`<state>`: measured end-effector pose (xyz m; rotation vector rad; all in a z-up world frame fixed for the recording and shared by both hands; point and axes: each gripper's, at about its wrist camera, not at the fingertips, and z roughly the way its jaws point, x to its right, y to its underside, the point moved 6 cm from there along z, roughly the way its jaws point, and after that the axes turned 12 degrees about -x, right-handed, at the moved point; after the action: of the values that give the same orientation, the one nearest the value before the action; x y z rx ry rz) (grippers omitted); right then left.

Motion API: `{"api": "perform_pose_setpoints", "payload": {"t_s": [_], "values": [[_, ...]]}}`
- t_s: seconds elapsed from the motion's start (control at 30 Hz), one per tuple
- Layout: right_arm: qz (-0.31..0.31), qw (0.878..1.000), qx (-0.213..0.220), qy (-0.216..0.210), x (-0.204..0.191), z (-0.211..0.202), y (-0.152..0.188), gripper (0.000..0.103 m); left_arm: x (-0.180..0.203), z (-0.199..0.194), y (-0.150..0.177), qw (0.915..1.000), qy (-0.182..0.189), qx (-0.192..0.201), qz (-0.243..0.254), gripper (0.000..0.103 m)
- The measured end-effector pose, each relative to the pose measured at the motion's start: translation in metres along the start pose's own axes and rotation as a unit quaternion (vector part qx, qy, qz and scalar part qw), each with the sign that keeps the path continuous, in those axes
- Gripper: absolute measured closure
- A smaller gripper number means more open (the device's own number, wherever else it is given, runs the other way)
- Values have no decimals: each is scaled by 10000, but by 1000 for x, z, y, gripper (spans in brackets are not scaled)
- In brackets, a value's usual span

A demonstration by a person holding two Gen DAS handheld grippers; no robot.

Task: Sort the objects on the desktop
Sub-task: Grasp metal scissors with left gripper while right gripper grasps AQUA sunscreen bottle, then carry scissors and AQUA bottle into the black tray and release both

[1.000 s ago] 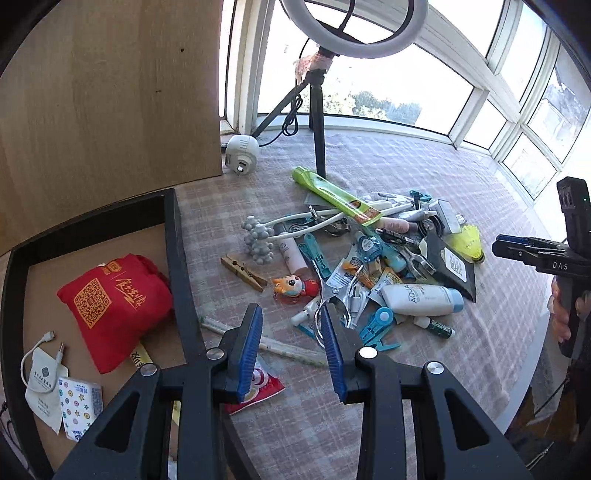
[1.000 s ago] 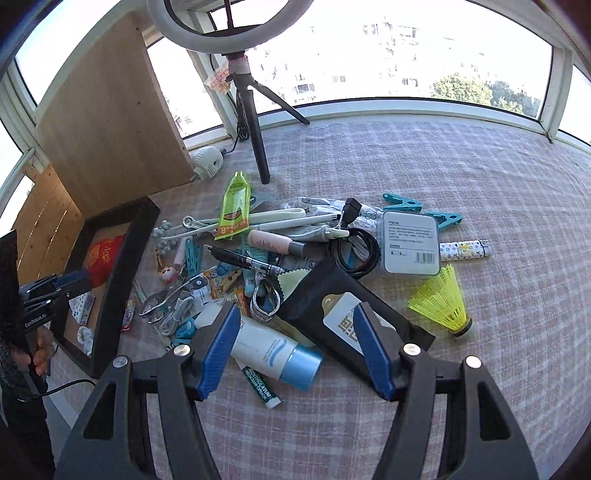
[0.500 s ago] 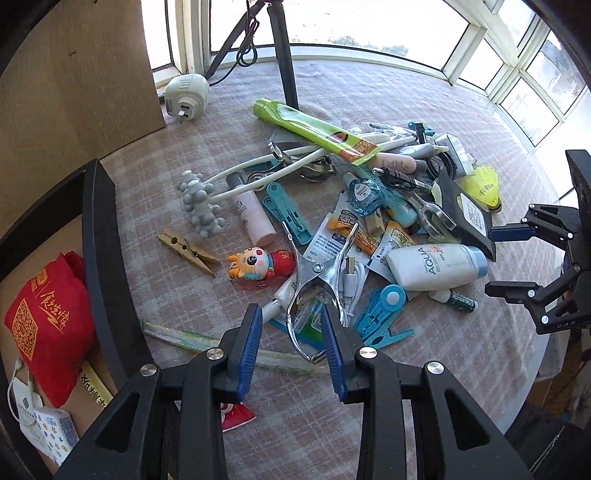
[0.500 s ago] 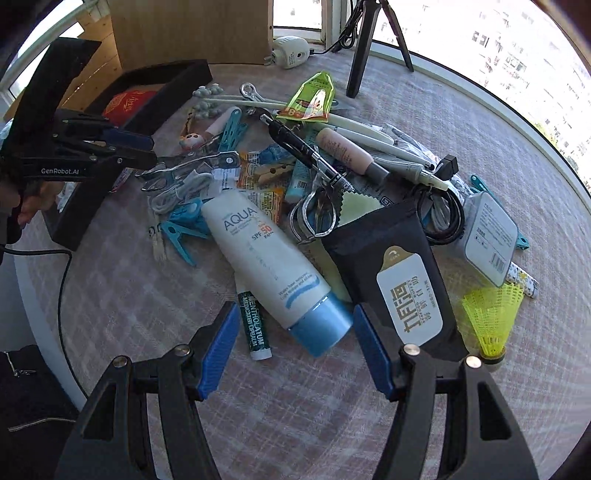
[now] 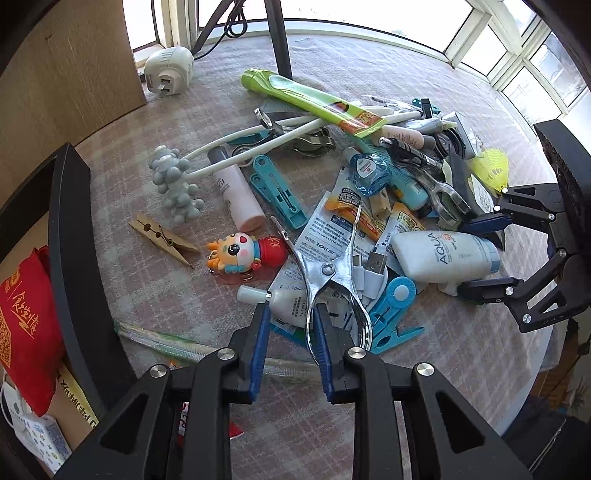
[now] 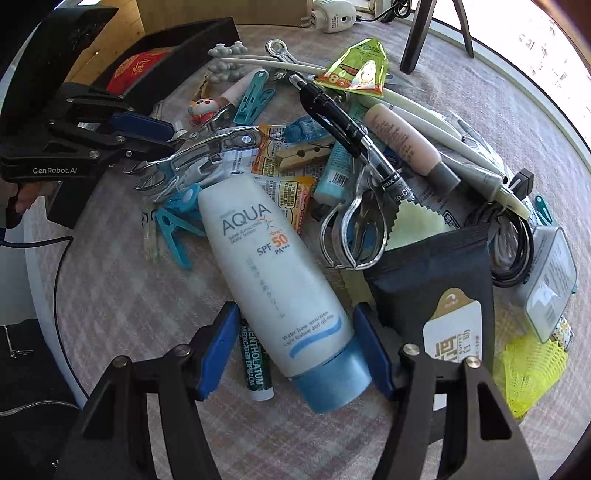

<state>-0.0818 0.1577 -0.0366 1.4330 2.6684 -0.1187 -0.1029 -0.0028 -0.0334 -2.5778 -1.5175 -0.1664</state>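
A pile of small objects lies on the checked tablecloth. My left gripper [image 5: 291, 314] is open, its blue pads either side of one handle of a metal clamp [image 5: 328, 273] and over a small white tube [image 5: 280, 297]. It also shows in the right wrist view [image 6: 162, 136]. My right gripper [image 6: 295, 332] is open and straddles the blue-capped end of a white AQUA sunscreen tube [image 6: 273, 266]. The tube [image 5: 443, 253] and the right gripper [image 5: 476, 254] also show in the left wrist view. Neither gripper holds anything.
A black tray [image 5: 70, 236] at the left holds a red pouch [image 5: 22, 321] and small packets. The pile includes a doll [image 5: 247, 254], wooden peg [image 5: 162, 238], teal clips [image 5: 277, 192], green packet [image 5: 310, 99], black pouch [image 6: 439, 291], yellow shuttlecock [image 6: 528, 369], lip balm [image 6: 255, 362]. A tripod leg [image 5: 277, 33] stands behind.
Both grippers have dropped lower and closer into the pile. The left one now straddles the metal clamp's handle. The right one now straddles the sunscreen tube's cap end.
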Motion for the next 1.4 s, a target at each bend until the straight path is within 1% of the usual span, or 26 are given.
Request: {"api": "perform_pose_setpoints", "payload": {"t_s": [0.03, 0.07, 0.1, 0.23, 0.3, 0.5, 0.6, 0.7, 0.8, 0.97, 1.1, 1.3, 1.4], "values": [[-3, 10000, 18, -21, -1, 0, 1, 48, 1, 1, 1, 10000, 22, -9, 14, 91], [1, 10000, 37, -50, -2, -1, 3, 51, 2, 1, 2, 10000, 42, 8, 11, 94], [26, 9999, 71, -79, -3, -3, 5, 53, 3, 1, 2, 10000, 63, 25, 8, 99], [188, 9993, 293, -153, -4, -12, 15, 54, 6, -3, 6, 9998, 87, 151, -7, 99], [308, 9982, 462, -213, -3, -20, 20, 54, 8, -7, 10, 9996, 142, 230, -29, 99], [633, 9935, 911, -260, -2, -45, 34, 56, 9, -27, 21, 9986, 131, 493, -101, 99], [755, 9907, 1105, -249, 2, -57, 35, 56, 6, -43, 22, 9977, 122, 657, -139, 99], [821, 9874, 1325, -273, -4, -68, 28, 56, 4, -57, 24, 9960, 84, 851, -242, 99], [806, 9850, 1509, -225, -12, -81, 20, 56, -7, -77, 33, 9933, 34, 1080, -412, 99], [589, 9814, 1814, -218, -42, -105, -3, 56, -39, -110, 63, 9859, -142, 1455, -808, 99], [336, 9795, 1960, -306, -72, -119, -26, 56, -77, -136, 91, 9781, -351, 1651, -1221, 99], [-74, 9776, 2067, -380, -120, -123, -81, 57, -143, -163, 128, 9610, -712, 1849, -1929, 99], [-293, 9769, 2086, -353, -140, -122, -115, 58, -176, -172, 137, 9523, -847, 1918, -2218, 99]]}}
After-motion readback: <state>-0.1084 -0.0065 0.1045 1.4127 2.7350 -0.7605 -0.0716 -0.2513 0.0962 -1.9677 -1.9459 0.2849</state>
